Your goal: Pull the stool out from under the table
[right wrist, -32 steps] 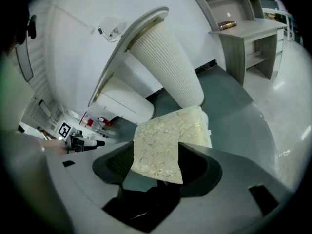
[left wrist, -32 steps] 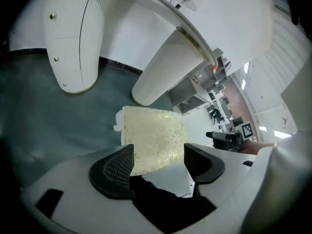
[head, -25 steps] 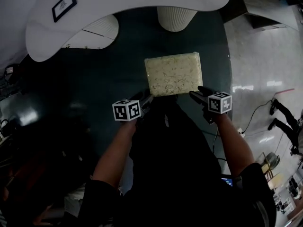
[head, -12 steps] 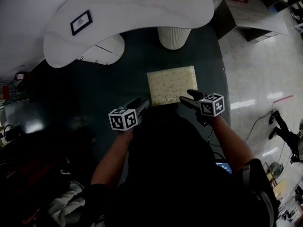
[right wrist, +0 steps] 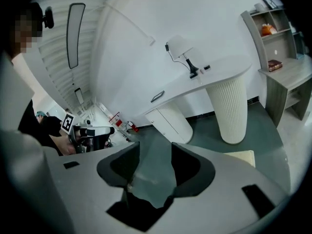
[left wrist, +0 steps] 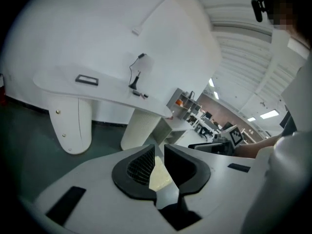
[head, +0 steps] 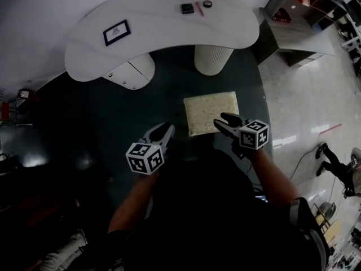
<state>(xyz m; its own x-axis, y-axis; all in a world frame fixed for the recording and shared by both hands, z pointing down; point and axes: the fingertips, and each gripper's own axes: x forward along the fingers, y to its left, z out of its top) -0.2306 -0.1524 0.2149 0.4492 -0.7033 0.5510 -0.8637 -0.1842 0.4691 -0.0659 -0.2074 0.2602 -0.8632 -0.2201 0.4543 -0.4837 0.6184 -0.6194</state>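
Observation:
The stool (head: 211, 113), a square cream cushion, stands on the dark green floor in front of the curved white table (head: 158, 27), out from beneath it. My left gripper (head: 168, 127) hangs left of the stool's near edge and apart from it. Its jaws are closing to a narrow gap with nothing in them; the left gripper view (left wrist: 159, 147) shows only the stool (left wrist: 158, 175) through the gap. My right gripper (head: 223, 120) is above the stool's near right corner, open and closing, with bare floor between its jaws in the right gripper view (right wrist: 155, 147).
A ribbed column (head: 213, 60) and a rounded cabinet leg (head: 132, 71) carry the table. On its top are a framed card (head: 116, 32) and small items (head: 187, 8). A grey shelf unit (head: 293, 21) stands at the right, beside glossy pale floor.
Both grippers have come back off the stool's near corners, the left one now clear of it. Both pairs of jaws have narrowed, the left far more. More of the table shows.

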